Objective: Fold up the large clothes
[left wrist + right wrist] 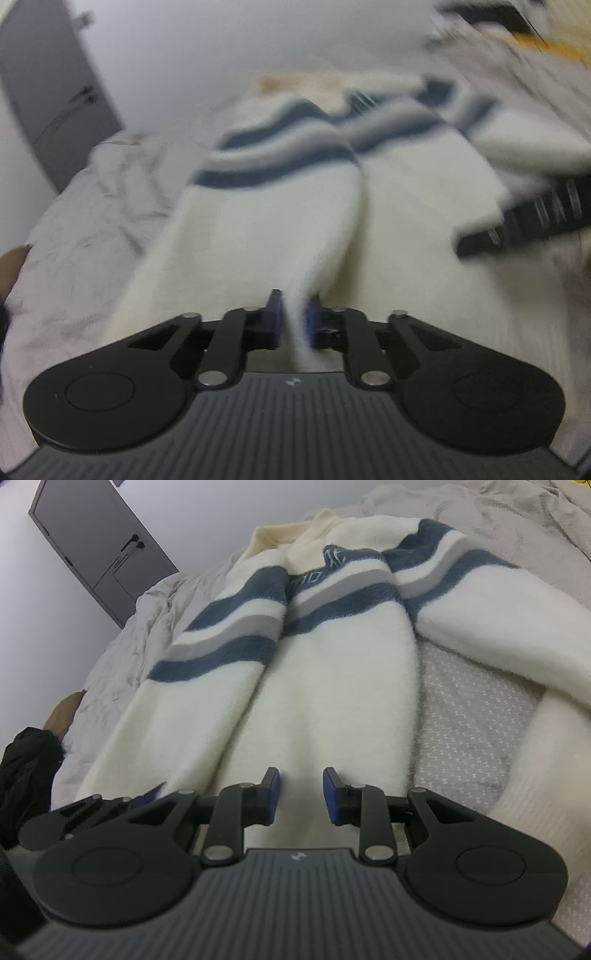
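While lying flat on the bed (480,701), stretching lengthwise, collar away: cream sweater (332,686) banded blue and grey; left fingers (295,321) pinching its hem, right fingers (300,797) narrowly apart around fabric.

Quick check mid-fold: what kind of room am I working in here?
Most likely a bedroom: the fluffy white sweater with blue-grey stripes lies on a bed with rumpled pale grey bedding, and a grey panelled door with a lever handle stands behind.

Black tongs (300,794) with blue pads (272,794), silver pivot screws, ribbed grey body, round side discs.
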Tool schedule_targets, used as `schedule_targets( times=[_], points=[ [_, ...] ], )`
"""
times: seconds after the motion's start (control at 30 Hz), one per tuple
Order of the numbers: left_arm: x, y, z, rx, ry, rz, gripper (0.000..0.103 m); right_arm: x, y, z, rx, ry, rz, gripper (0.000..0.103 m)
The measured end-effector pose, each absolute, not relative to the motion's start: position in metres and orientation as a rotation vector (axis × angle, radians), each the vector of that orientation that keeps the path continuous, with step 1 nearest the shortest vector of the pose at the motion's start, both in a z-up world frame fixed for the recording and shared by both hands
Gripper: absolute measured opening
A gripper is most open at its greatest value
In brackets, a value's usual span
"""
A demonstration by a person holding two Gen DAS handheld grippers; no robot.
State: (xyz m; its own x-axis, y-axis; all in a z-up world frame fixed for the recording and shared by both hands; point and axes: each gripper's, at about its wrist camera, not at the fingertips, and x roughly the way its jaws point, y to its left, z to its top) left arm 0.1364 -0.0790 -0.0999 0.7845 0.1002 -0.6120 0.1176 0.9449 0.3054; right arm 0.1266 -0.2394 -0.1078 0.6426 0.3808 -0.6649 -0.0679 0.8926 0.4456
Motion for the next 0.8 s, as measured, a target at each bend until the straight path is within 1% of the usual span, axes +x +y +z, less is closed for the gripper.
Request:
schedule_targets(
  times=[0.07,0.27,0.4,0.57,0.7,0.8],
  points=[
    [0.135,-0.067,-0.085,0.286,0.612,0.038,0.012,0.126,-0.238,-0.108,0.392,0.838,0.260,0.030],
    [0.158,-0.007,-0.040,0.125,0.549,0.114,0.010,0.123,-0.236,-0.105,0.349,0.817,0.251,0.031],
    [0.187,0.028,-0.009,0.260,0.511,0.165,0.010,0.120,-0.235,-0.103,0.328,0.798,0.243,0.031],
    [0.247,0.098,0.034,0.301,0.547,0.235,0.009,0.122,-0.230,-0.099,0.287,0.772,0.234,0.031],
    [0.305,0.151,0.059,0.348,0.604,0.280,0.009,0.128,-0.222,-0.096,0.218,0.757,0.232,0.031],
    [0.341,0.189,0.073,0.335,0.616,0.343,0.009,0.133,-0.222,-0.095,0.224,0.753,0.264,0.031]
  ],
)
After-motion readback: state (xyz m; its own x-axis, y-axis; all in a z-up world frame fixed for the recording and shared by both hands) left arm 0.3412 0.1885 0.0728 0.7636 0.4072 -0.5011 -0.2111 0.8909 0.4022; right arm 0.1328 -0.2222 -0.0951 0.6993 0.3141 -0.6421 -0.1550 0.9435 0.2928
